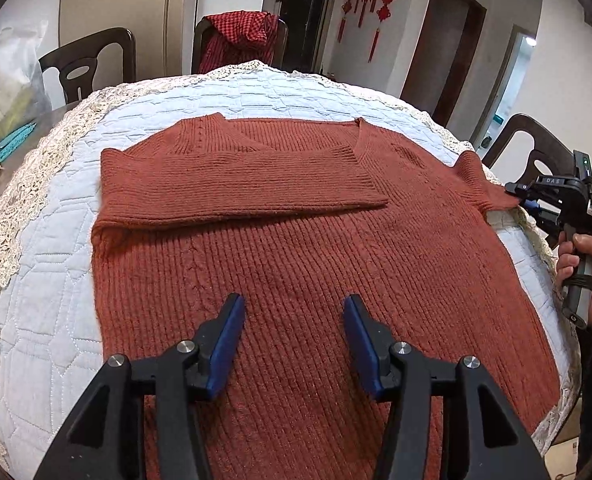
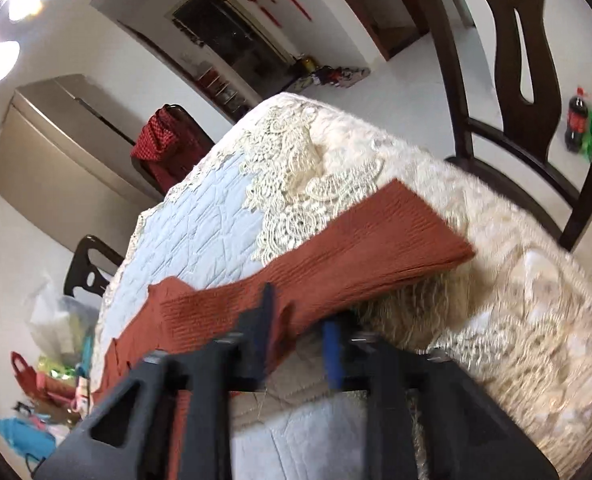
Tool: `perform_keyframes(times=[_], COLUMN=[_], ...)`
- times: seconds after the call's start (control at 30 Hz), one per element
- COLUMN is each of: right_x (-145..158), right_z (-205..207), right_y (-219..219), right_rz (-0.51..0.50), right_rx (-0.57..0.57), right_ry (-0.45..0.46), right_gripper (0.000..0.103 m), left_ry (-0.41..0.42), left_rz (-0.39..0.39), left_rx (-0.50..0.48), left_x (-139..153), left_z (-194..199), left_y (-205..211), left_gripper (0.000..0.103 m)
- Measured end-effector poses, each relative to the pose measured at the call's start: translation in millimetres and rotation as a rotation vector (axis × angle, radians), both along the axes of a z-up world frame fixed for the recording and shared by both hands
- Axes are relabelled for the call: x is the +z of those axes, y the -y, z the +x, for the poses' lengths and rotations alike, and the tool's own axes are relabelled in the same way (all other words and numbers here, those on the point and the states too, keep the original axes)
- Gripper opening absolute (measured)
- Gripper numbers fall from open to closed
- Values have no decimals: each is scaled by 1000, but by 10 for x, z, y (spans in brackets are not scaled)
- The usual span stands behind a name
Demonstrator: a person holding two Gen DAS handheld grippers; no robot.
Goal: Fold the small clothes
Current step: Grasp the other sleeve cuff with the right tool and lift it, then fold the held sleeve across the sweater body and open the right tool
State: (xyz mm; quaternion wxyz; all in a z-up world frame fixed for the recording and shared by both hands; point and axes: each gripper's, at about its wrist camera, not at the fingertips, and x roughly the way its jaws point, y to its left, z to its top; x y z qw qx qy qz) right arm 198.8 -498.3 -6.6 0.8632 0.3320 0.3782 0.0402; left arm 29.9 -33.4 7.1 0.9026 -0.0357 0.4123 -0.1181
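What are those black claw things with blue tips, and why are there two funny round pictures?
They are grabbing tools that a person holds, one in each hand. Each tool has a small camera looking along its two fingers, so you get one picture per tool.

In the left camera's picture, the left tool is open and hovers over a rust-red ribbed knit sweater. The sweater lies flat on a pale blue quilted cloth with a cream lace border. One sleeve is already folded across the chest. At the right edge you see the person's hand holding the right tool.

In the other picture, the right tool pinches the sweater's other sleeve.
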Motion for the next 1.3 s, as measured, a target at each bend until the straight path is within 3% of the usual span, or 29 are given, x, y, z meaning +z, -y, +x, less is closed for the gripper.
perform_keyframes(times=[0.17, 0.4, 0.5, 0.6, 0.7, 0.8, 0.97, 1.07, 1.17, 1.3], right_x=[368, 909, 896, 682, 506, 460, 459, 410, 381, 147], right_z=[-4, -80, -109, -140, -216, -299, -303, -234, -169, -20], right_y=[-227, -1145, -1617, -2045, -2202, -2144, -1839, -1673, -1547, -1476], right_rz=[-64, -133, -159, -193, -219, -205, -188, -184, -202, -267], right_rx=[77, 345, 492, 657, 732, 754, 685, 611, 547, 519], right_ry=[95, 249, 259, 201, 160, 160, 160, 136, 135, 12], right_gripper=[13, 13, 14, 17, 17, 17, 17, 17, 17, 15], left_ry=[-1, -1, -1, -6, -21, -1, 35, 36, 51, -10], left_rz=[-15, -32, -34, -28, -42, -83, -62, -40, -70, -90], left_rx=[-2, -5, -4, -7, -13, -19, -18, -13, -46, -91], left_x=[2, 2, 1, 12, 92, 263, 463, 459, 442, 241], left_z=[10, 13, 13, 9, -7, 13, 295, 482, 607, 789], left_y=[-5, -21, -23, -22, -61, -139, -90, 19, 137, 288], left_gripper=[56, 57, 57, 57, 57, 57, 57, 57, 53, 43])
